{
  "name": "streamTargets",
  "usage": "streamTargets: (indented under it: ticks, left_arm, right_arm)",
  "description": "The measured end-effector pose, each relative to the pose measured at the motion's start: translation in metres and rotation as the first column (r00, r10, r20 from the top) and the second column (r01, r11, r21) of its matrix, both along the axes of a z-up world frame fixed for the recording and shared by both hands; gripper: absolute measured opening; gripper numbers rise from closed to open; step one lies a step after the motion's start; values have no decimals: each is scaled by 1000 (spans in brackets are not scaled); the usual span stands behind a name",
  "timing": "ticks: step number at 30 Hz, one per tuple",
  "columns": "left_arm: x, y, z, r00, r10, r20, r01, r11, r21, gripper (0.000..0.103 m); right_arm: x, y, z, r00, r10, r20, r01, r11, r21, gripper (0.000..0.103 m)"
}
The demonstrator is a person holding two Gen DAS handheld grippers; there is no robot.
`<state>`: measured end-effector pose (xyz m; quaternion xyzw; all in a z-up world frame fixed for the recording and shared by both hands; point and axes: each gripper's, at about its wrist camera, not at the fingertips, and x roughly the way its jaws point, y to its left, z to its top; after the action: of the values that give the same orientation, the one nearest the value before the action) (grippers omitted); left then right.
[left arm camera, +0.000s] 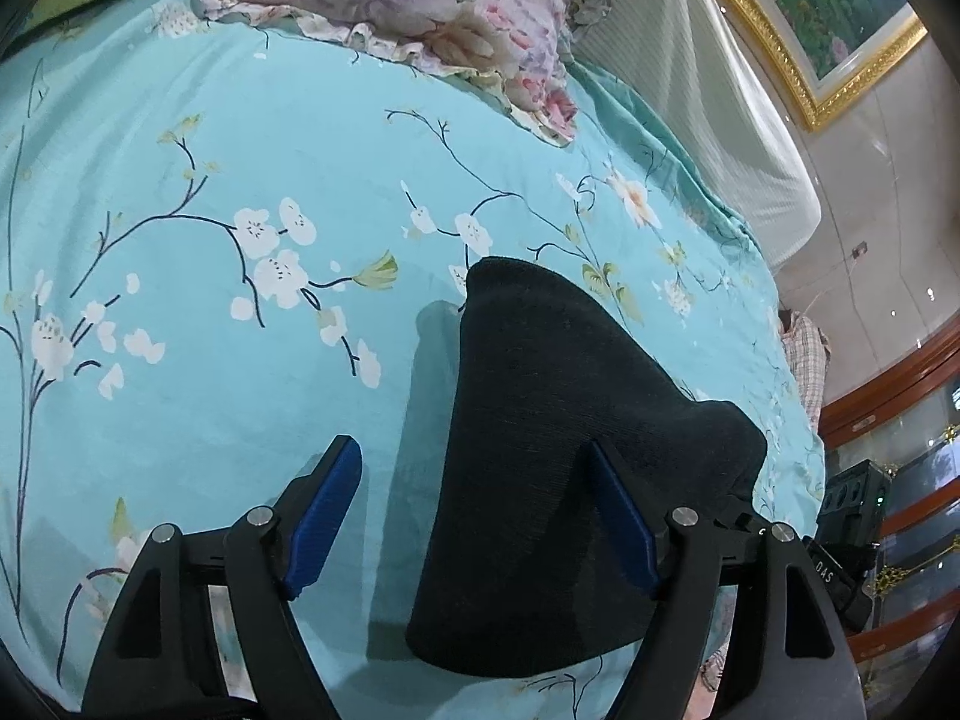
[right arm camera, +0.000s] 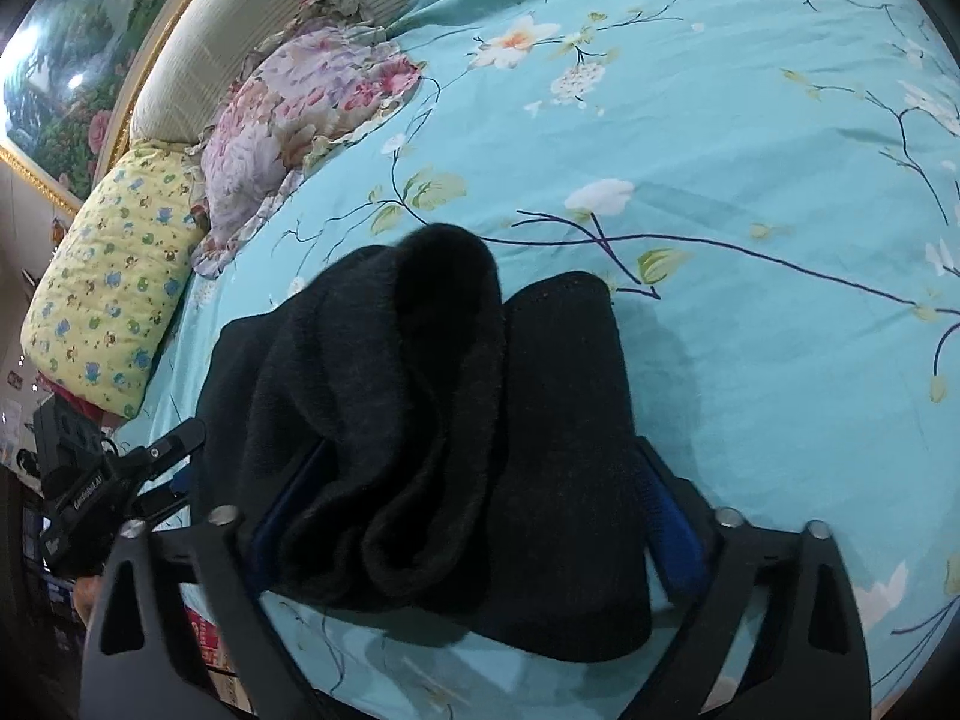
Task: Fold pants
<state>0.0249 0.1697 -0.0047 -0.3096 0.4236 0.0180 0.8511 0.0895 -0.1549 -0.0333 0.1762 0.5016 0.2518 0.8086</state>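
The dark pants lie bunched on a turquoise floral bed sheet. In the left wrist view my left gripper is open, its blue-padded fingers wide apart, with the pants between them near the right finger. In the right wrist view the pants are folded into thick rolls and fill the gap of my right gripper. Its fingers stand wide on either side of the fabric, not squeezing it. The left gripper shows at the left edge there.
A pink floral pillow and a yellow patterned pillow lie at the head of the bed by a ribbed cream headboard. A gold-framed painting hangs above. The bed edge and wooden furniture are at right.
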Motion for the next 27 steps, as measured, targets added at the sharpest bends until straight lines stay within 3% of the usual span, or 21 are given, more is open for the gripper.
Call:
streamTargets:
  ticks: [8, 18, 20, 22, 27]
  left_arm:
    - [15, -8, -9, 999, -28, -23, 28, 1000, -11, 79]
    - [32, -22, -14, 997, -69, -41, 69, 998, -4, 79]
    - [32, -25, -14, 996, -85, -42, 85, 996, -1, 75]
    - [35, -32, -15, 992, -117, -37, 117, 993, -25, 57]
    - [33, -41, -8, 992, -125, -21, 125, 992, 18, 41]
  right_arm:
    - [1, -9, -2, 1000, 28, 8, -28, 999, 43, 60]
    - [1, -20, -9, 999, 37, -5, -37, 992, 119, 53]
    - [2, -22, -10, 999, 38, -5, -37, 991, 127, 53]
    - [1, -23, -10, 999, 39, -4, -38, 990, 135, 53]
    - [0, -24, -11, 999, 42, -1, -41, 988, 149, 52]
